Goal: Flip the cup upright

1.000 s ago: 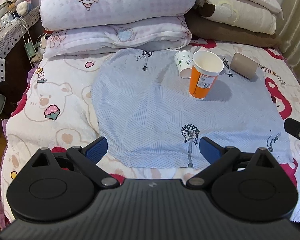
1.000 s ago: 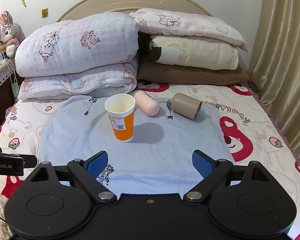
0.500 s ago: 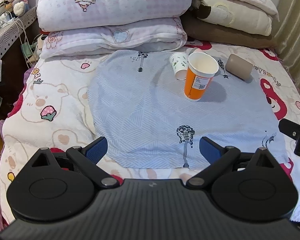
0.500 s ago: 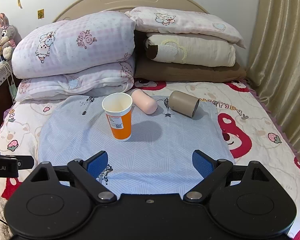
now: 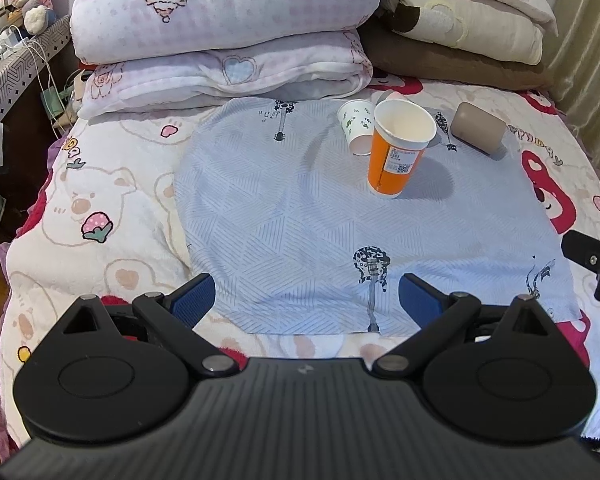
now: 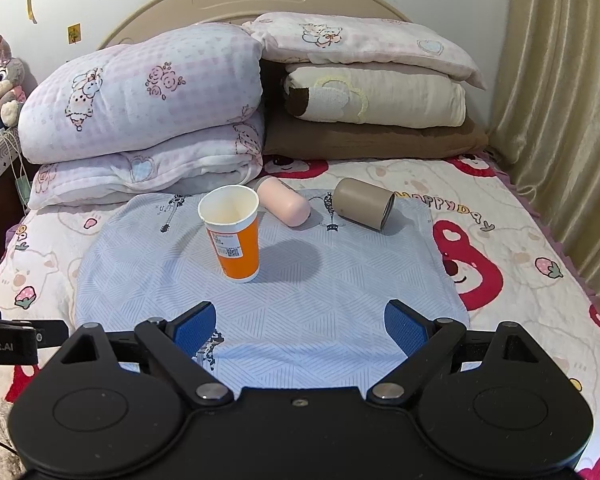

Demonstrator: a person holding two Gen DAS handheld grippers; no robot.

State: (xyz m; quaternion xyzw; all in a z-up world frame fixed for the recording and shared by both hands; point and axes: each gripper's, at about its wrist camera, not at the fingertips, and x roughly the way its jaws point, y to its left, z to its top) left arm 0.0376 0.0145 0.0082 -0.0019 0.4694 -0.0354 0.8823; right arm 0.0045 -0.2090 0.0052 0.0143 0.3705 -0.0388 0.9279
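An orange paper cup stands upright on a pale blue cloth. Behind it a white patterned paper cup lies on its side in the left wrist view. A pink cup and a tan cup also lie on their sides. My left gripper is open and empty, near the cloth's front edge. My right gripper is open and empty, well short of the cups.
Stacked quilts and pillows fill the head of the bed. A curtain hangs on the right. A side table with cables stands at the left. The other gripper shows at each view's edge.
Both grippers have drawn back slightly and the views shifted a little. The cups have not moved. Both grippers stay open.
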